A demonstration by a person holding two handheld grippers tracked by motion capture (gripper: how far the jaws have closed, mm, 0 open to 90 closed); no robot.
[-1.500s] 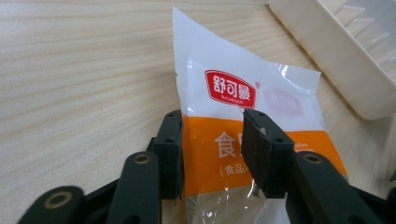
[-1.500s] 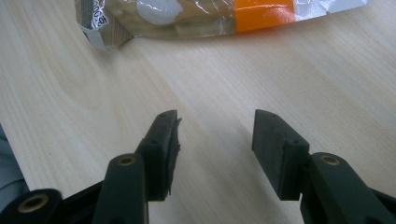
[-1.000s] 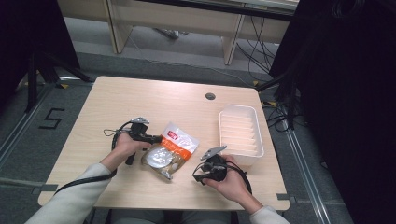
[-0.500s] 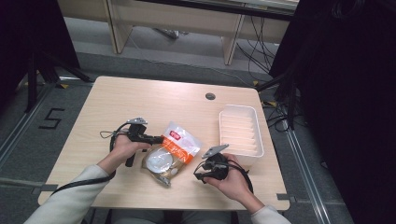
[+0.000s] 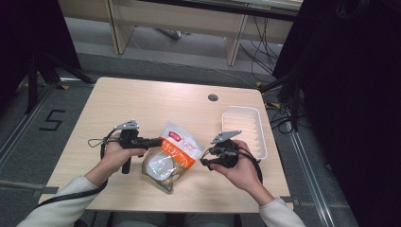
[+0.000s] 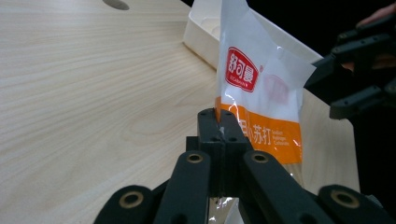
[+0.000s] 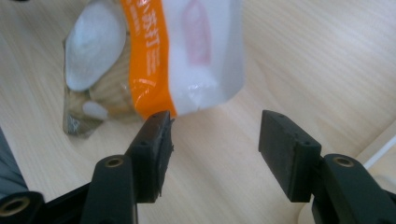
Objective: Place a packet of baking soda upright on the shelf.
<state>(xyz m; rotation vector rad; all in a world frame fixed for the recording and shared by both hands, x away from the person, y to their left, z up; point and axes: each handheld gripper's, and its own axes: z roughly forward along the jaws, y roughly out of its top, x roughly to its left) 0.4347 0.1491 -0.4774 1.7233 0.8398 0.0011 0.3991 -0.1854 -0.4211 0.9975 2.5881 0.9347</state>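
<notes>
Item: snack bag (image 5: 171, 156), white top, orange band, clear lower part showing round crackers
Position: middle of the counter (image 5: 156, 101), towards its near edge, upper end lifted, lower end near the surface
Left hand-held gripper (image 5: 157, 141): jaws together, clamped on the bag's edge at the orange band
Right hand-held gripper (image 5: 204, 161): jaws apart, just been opening, nothing pinched; bag's white corner just beyond its tips
Tray (image 5: 259, 137): white, ribbed, near the counter's right edge, well apart from the bag
Cable hole (image 5: 213, 97): far side of the counter
</notes>
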